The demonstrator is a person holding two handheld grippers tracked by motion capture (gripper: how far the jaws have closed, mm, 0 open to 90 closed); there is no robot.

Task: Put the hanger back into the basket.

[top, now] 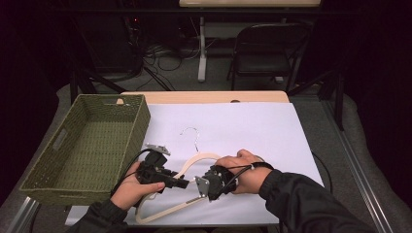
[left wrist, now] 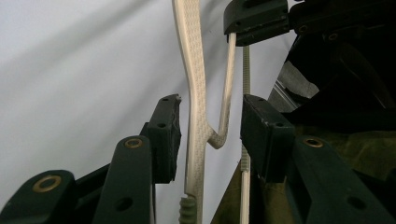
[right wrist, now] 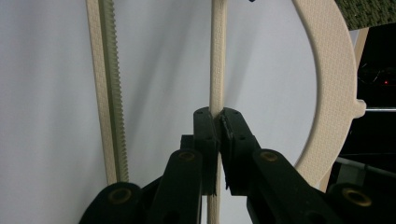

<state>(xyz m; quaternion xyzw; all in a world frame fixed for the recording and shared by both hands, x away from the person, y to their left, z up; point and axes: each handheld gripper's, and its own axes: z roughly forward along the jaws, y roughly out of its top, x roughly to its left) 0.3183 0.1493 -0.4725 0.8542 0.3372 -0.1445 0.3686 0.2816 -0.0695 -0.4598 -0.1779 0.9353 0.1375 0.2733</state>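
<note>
Now | right claw [right wrist: 218,122] clamps hanger [right wrist: 216,56] rod | left claw [left wrist: 210,130] apart (no readable writing)

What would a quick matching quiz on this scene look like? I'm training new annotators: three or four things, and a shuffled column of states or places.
Things:
1. left gripper
2. right gripper
3. basket
4. hanger

States or places:
A. green, at the table's left edge
B. cream, lying on the white sheet
C. shut on a thin bar
D. open, fingers either side of the hanger

Pairs: 1-D, 2-C, 3-A, 4-B
</note>
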